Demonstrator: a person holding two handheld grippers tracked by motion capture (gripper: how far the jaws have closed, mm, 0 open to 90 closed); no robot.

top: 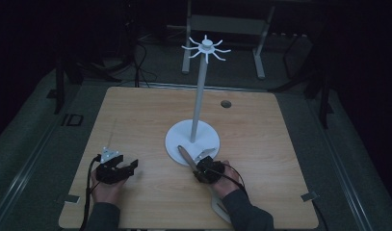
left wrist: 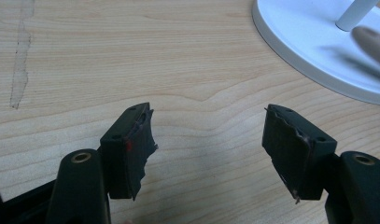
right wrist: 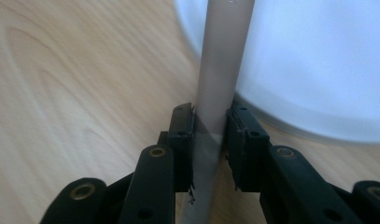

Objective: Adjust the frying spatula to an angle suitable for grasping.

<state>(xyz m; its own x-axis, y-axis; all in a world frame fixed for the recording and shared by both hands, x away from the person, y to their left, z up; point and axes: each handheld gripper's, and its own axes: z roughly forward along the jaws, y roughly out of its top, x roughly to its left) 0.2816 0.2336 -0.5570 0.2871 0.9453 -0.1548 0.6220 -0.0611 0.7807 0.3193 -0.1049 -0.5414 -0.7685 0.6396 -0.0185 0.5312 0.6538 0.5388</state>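
Rod (right wrist: 215, 93): pinched between right gripper (right wrist: 210, 140) jaws, tip over stand base (top: 176, 139).
Left gripper (left wrist: 208, 149): jaws spread, empty, low over desk (top: 136, 115).
Stand: upright, mid-desk.
Risk: smooth rod slipping or pivoting in narrow grip; swing striking stand.

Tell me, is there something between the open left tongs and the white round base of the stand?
Nothing visible. Bare wooden table lies between the open left tongs and the white base. The utensil handle held by the right tongs lies over the base's near rim, off to the side.
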